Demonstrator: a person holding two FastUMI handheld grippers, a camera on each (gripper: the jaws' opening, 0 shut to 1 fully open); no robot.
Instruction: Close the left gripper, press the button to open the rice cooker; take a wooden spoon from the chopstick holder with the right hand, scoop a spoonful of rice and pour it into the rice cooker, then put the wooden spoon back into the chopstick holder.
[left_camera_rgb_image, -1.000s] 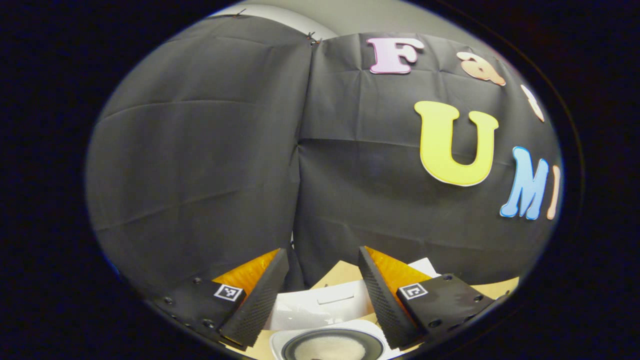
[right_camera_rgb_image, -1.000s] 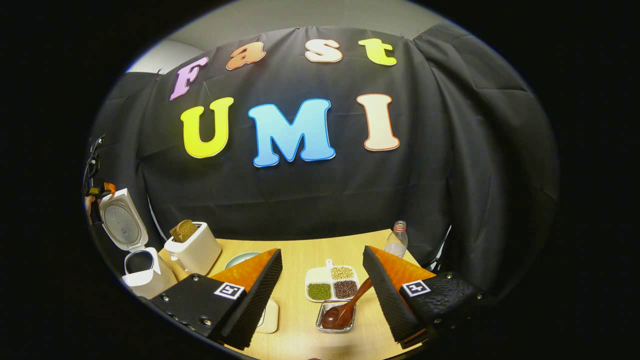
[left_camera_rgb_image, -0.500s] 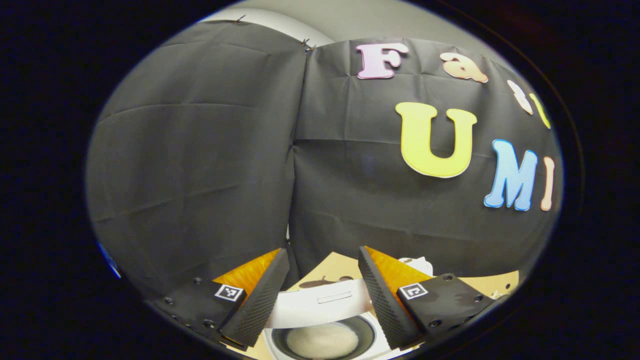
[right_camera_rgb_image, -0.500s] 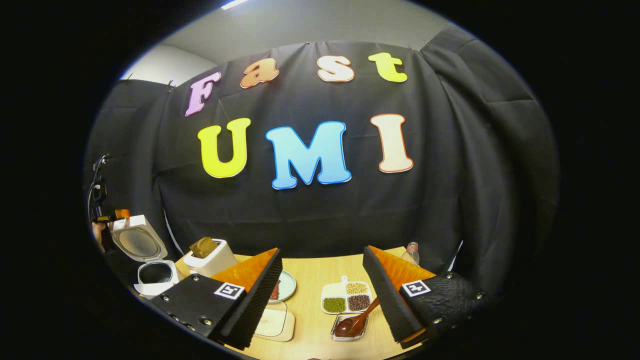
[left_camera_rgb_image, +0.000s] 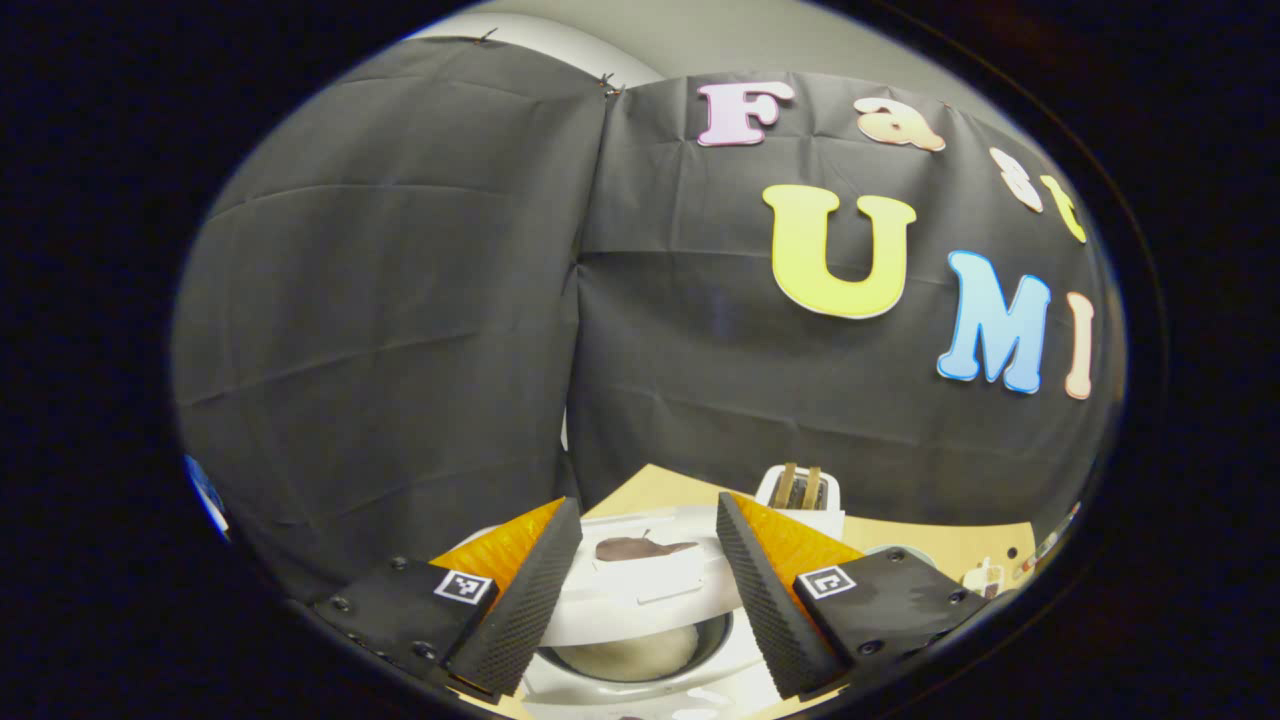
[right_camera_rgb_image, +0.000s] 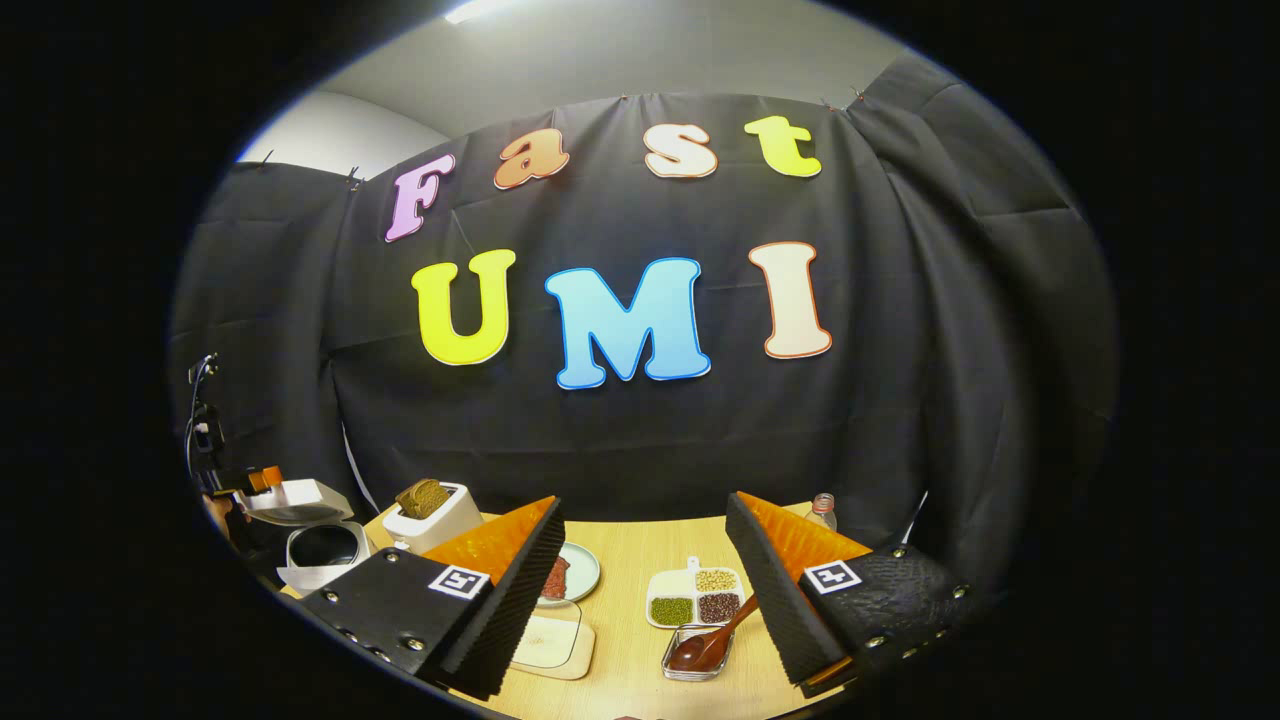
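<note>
The white rice cooker (right_camera_rgb_image: 318, 560) stands at the table's left end, with its lid (right_camera_rgb_image: 292, 495) tipped most of the way down over the dark pot. In the left gripper view the lid (left_camera_rgb_image: 650, 590) lies low between my fingers, and white rice (left_camera_rgb_image: 630, 655) shows in the pot beneath it. My left gripper (left_camera_rgb_image: 645, 505) is open just above the lid; whether it touches the lid I cannot tell. The wooden spoon (right_camera_rgb_image: 712, 640) rests with its bowl in a small clear dish (right_camera_rgb_image: 690, 660). My right gripper (right_camera_rgb_image: 645, 505) hangs open above the table, holding nothing.
A white toaster (right_camera_rgb_image: 430, 512) with bread stands beside the cooker and shows as the toaster (left_camera_rgb_image: 800, 490) behind the lid. On the table are a plate (right_camera_rgb_image: 585, 575), a pale board (right_camera_rgb_image: 550, 645), a divided dish of beans (right_camera_rgb_image: 695, 598) and a bottle (right_camera_rgb_image: 820, 508).
The cooker lid has swung down from upright to nearly over the pot, with the left gripper following it. The right gripper has drawn up and back; the table sits lower in its view.
</note>
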